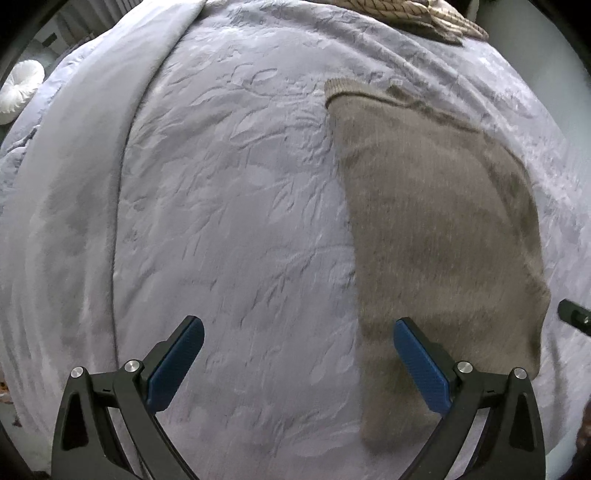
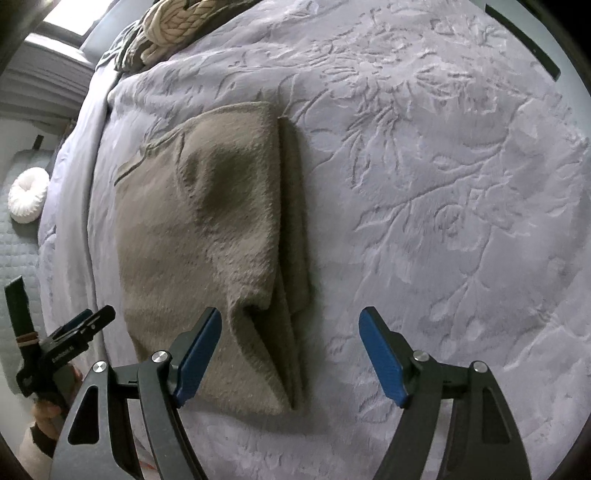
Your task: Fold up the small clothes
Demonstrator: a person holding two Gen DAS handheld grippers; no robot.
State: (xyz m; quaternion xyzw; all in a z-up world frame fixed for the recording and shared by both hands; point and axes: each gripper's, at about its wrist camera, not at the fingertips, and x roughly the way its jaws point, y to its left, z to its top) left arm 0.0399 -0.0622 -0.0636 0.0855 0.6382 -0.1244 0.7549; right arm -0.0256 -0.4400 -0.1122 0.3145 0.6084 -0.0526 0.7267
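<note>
The sweater (image 2: 207, 236) is lying folded on the bedspread (image 2: 443, 184), both grippers (image 1: 299, 365) (image 2: 290, 360) hanging wide open and empty, perhaps one fold remaining.

One folded brown garment (image 2: 207, 236), one bedspread (image 2: 443, 184), two tongs (image 1: 299, 365) (image 2: 290, 354), one white cushion (image 2: 27, 199).

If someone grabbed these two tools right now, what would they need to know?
Left gripper: open, empty, over the bedspread beside the sweater's edge.
Right gripper: open, empty, over the sweater's near edge.
Brown sweater: lying on the bed, already folded into a long strip.
More clothes are piled at the far end.
Left: probably fold the strip shorter, then the pile.
</note>
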